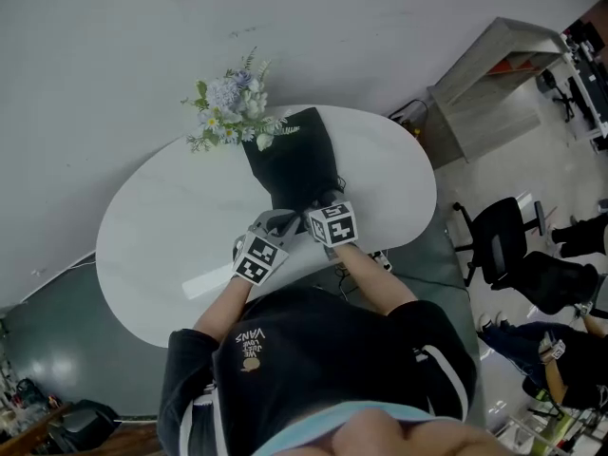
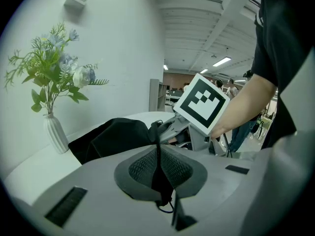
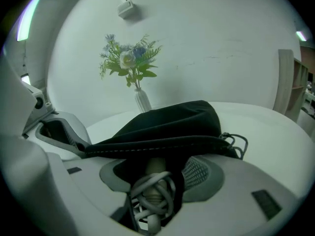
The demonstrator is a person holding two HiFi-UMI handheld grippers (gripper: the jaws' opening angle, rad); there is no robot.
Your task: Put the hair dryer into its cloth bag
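Observation:
A black cloth bag (image 1: 290, 160) lies on the white oval table (image 1: 152, 226), its mouth toward me. My left gripper (image 1: 274, 226) is at the mouth's left side. In the left gripper view it (image 2: 158, 154) is shut on the bag's black rim, a thin cord hanging below the pads. My right gripper (image 1: 319, 209) is at the mouth's right side. In the right gripper view it (image 3: 157, 181) holds the hair dryer's pale handle (image 3: 153, 167) with grey cable (image 3: 152, 195) wound round it. The bag (image 3: 172, 122) drapes over the handle and hides the rest of the dryer.
A white vase of flowers (image 1: 233, 107) stands just beyond the bag's far left corner. The bag's drawstring loops (image 3: 237, 141) lie on the table at the right. Off the table to the right are a black office chair (image 1: 499, 236) and a wooden shelf (image 1: 494, 84).

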